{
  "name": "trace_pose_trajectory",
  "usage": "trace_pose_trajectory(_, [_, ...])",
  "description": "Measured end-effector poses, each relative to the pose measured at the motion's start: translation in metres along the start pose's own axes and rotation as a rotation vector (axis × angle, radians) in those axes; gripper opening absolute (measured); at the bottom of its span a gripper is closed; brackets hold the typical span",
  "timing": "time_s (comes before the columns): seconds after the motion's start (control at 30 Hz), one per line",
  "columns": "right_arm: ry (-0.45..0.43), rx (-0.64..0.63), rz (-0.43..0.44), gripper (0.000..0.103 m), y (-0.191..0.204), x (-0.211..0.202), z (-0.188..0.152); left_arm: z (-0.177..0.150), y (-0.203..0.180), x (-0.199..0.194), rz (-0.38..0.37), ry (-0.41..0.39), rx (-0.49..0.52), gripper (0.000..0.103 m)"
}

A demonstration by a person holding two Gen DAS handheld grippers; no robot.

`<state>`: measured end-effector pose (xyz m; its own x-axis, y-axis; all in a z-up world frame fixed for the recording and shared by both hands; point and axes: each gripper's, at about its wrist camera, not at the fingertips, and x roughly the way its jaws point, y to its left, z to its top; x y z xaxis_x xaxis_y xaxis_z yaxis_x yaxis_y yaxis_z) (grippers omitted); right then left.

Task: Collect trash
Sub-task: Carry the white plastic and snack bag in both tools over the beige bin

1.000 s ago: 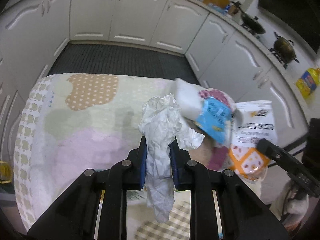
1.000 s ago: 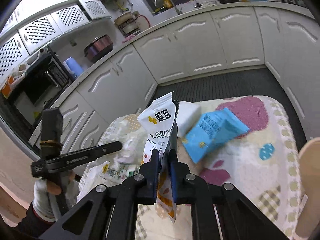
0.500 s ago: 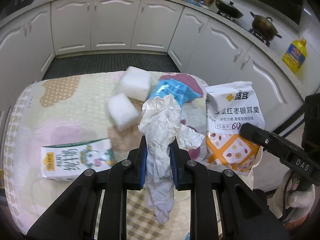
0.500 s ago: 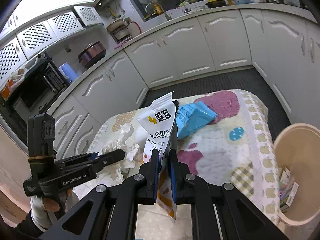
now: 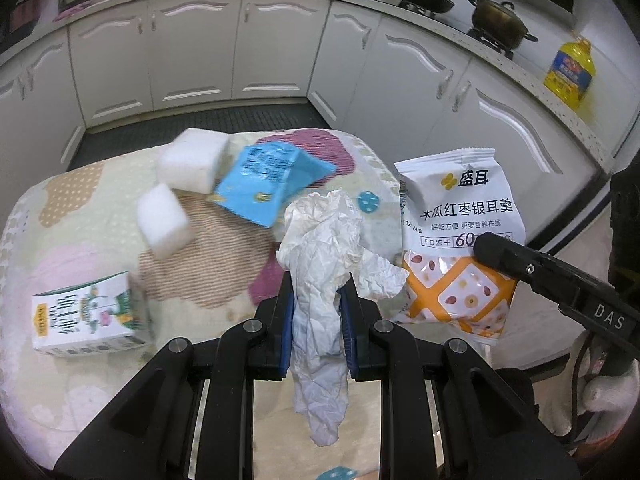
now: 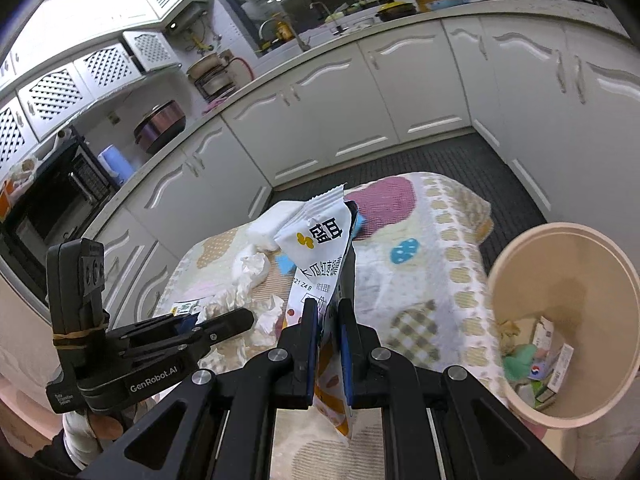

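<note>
My left gripper (image 5: pixel 317 292) is shut on a crumpled white tissue (image 5: pixel 324 248) and holds it above the table's near right part. My right gripper (image 6: pixel 329 316) is shut on a white and orange snack bag (image 6: pixel 320 252), which also shows in the left wrist view (image 5: pixel 460 240) just right of the tissue. A beige trash bin (image 6: pixel 560 304) with several scraps inside stands off the table's right edge. On the table lie a blue wrapper (image 5: pixel 268 184), two white foam blocks (image 5: pixel 192 164) (image 5: pixel 162 220) and a green and white carton (image 5: pixel 88 316).
The table wears a patterned cloth (image 5: pixel 80 216). White kitchen cabinets (image 5: pixel 192 48) ring the room, with dark floor (image 5: pixel 192 124) between them and the table. Pots and a yellow oil bottle (image 5: pixel 570 76) stand on the counter.
Both grippers have swung right with their loads. The trash bin has come fully into the right wrist view. The foam blocks, wrapper and carton have slid left in the left wrist view.
</note>
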<state>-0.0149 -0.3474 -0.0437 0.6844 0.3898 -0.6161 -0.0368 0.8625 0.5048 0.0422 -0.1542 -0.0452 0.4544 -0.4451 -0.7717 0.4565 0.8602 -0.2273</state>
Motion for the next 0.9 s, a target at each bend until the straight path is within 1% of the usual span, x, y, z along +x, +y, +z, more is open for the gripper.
trace_pose_trajectory(0.9, [-0.077,0.111,-0.143,0.009,-0.085,-0.062,-0.002,0.020,-0.103,0.054,-0.104,0.054,0.128,0.018])
